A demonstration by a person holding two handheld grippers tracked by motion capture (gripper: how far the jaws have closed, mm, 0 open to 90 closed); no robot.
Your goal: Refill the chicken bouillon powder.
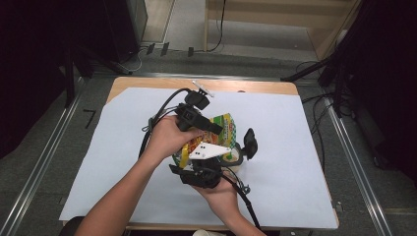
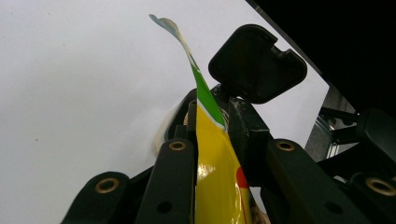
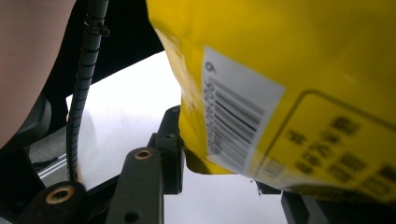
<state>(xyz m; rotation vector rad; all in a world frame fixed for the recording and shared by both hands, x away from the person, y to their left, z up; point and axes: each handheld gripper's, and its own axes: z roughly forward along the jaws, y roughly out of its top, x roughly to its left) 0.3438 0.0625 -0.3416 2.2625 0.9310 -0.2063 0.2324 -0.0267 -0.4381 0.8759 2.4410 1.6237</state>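
White paper sheet [image 1: 275,128] covers the wooden table [image 1: 147,82], matte and flat; bare wood strip shows along the 12 o'clock edge. Dark floor with metal rails on both sides, cables at 12 o'clock.

Your yellow snack bag [image 1: 223,129] sits near the sheet's center, glossy crinkled film with a green checkered top band. Your left gripper [image 1: 209,129] comes in from 9 o'clock; the left gripper view shows its black jaws pinching the bag edge-on, film [image 2: 217,158] squeezed thin between them, top seam curling up toward 12 o'clock. Your right gripper [image 1: 231,160] comes from 6 o'clock with its grey three-cornered plate [image 1: 209,150] on top; the right gripper view shows the bag's back [image 3: 289,84] with a white barcode patch, lower edge lying between the jaws. Whether those jaws press it, can't tell; one black jaw pad stands out at 3 o'clock of the bag in the high view.

Plenty of open sheet at 3 and 9 o'clock. Both grippers crowd close together over the bag.
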